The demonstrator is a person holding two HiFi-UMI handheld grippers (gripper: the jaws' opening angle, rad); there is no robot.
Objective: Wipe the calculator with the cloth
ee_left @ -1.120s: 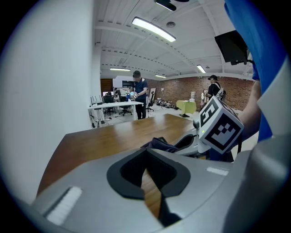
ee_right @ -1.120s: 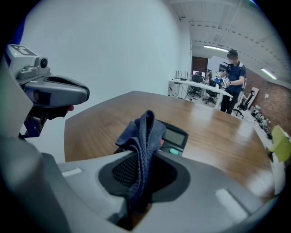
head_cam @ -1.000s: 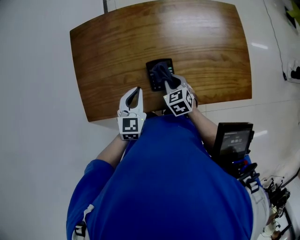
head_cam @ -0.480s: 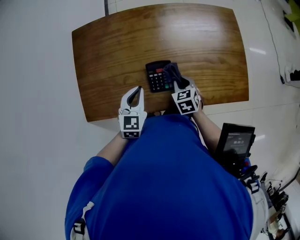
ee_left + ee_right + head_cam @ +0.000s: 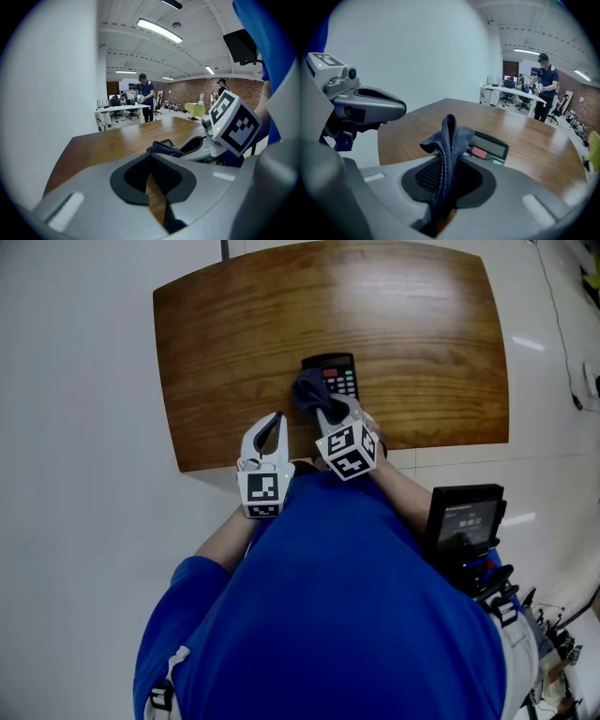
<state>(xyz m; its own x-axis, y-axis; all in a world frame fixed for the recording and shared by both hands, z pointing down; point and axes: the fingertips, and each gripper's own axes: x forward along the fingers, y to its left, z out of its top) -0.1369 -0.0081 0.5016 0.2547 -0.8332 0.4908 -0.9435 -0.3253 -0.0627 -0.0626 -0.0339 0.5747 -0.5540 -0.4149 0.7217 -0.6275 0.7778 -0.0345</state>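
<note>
A black calculator (image 5: 336, 374) lies on the wooden table (image 5: 234, 334), near its front edge. A dark blue cloth (image 5: 308, 390) covers the calculator's near left corner, and my right gripper (image 5: 330, 412) is shut on it. In the right gripper view the cloth (image 5: 447, 136) stands bunched up out of the right gripper (image 5: 443, 187), with the calculator (image 5: 490, 147) just behind. My left gripper (image 5: 271, 426) hovers at the table's front edge, left of the cloth, shut with nothing in it. In the left gripper view, wood shows through the slit of the left gripper (image 5: 152, 187).
A black device with a screen (image 5: 464, 519) sits at the person's right side, off the table. Cables (image 5: 562, 324) trail on the white floor to the right. The person's blue torso (image 5: 356, 606) hides the table's front edge between the arms.
My right gripper swept the cloth from the calculator's right side back to its near left corner. The left gripper has stayed put.
</note>
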